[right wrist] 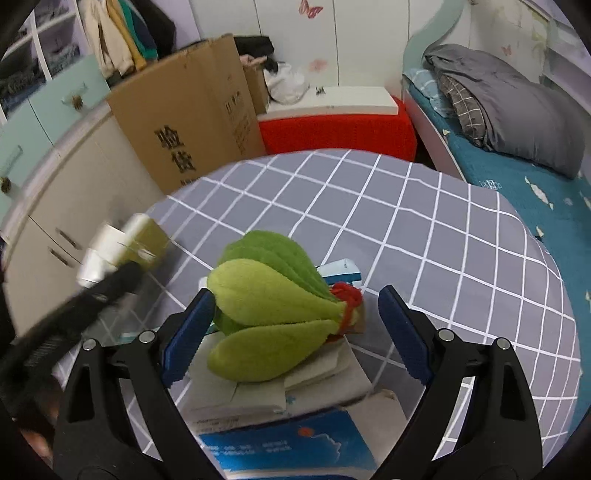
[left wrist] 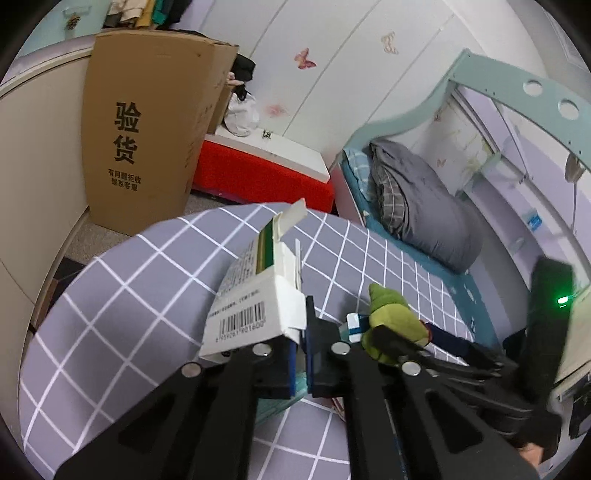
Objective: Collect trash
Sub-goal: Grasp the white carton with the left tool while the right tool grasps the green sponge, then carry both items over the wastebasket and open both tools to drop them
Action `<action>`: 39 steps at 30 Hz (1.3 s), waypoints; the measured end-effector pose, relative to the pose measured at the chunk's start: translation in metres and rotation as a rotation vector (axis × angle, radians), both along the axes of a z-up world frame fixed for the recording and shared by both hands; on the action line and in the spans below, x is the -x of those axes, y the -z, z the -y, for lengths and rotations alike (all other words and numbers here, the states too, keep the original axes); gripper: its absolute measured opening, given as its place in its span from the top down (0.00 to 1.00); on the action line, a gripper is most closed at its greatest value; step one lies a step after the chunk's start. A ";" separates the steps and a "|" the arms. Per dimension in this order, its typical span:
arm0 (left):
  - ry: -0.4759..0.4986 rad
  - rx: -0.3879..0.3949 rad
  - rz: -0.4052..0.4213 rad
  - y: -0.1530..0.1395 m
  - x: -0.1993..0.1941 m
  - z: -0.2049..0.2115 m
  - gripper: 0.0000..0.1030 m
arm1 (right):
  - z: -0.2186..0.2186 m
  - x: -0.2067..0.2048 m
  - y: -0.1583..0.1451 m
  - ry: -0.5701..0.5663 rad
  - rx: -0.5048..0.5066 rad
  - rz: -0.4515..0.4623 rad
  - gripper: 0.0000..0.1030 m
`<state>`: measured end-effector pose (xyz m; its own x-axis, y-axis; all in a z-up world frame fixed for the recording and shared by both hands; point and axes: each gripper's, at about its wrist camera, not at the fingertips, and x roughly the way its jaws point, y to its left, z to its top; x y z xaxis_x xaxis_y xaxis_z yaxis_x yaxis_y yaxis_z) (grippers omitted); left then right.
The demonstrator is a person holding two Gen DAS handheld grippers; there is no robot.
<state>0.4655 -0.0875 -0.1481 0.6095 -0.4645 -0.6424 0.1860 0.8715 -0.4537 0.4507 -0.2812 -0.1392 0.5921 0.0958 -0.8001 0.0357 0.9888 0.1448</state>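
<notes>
the left tool (left wrist: 301,345) is clamped shut on the bottom flap of a white medicine carton (left wrist: 255,295), which sticks up tilted above the worktop (left wrist: 110,295) with its barcode end nearest and its top flap hanging open. the right tool (right wrist: 295,332) stands wide apart with nothing gripped; its blue pads (right wrist: 188,332) sit either side of a green plush vegetable (right wrist: 266,317), the left pad just beside a leaf, the right pad clear of it. the plush has a red tie at its stem and lies on top of a heap of paper scraps and flattened packets (right wrist: 317,376), with a blue printed packet (right wrist: 288,446) nearest of all and a small blue-and-white box (right wrist: 341,273) just behind the plush. everything rests on the round worktop under a grey cloth with white grid lines. beyond its far edge stands a tall cardboard box (right wrist: 184,122) with black characters, beside a red seat with a white top (right wrist: 332,122), where a white plastic bag (right wrist: 288,85) sits. to the right is a bed (right wrist: 517,177) with a teal sheet and a bundled grey duvet (right wrist: 517,107). butterfly stickers (right wrist: 310,9) dot the white wall behind.
</notes>
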 end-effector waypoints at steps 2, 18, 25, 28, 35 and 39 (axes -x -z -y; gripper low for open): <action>0.000 -0.024 0.009 -0.005 0.007 -0.002 0.97 | -0.001 0.001 -0.001 -0.007 0.010 0.009 0.58; -0.042 -0.108 0.132 -0.064 0.074 -0.029 0.97 | -0.025 0.060 -0.082 -0.012 0.071 0.220 0.79; -0.101 -0.163 0.145 -0.086 0.114 -0.065 0.96 | -0.072 0.096 -0.107 -0.090 0.033 0.260 0.79; -0.145 -0.195 0.146 -0.091 0.131 -0.088 0.96 | -0.098 0.108 -0.108 -0.132 0.017 0.261 0.79; -0.244 -0.217 0.130 -0.092 0.166 -0.153 0.96 | -0.171 0.139 -0.104 -0.266 -0.042 0.258 0.79; -0.293 -0.218 0.098 -0.081 0.188 -0.194 0.96 | -0.220 0.154 -0.091 -0.355 -0.070 0.236 0.79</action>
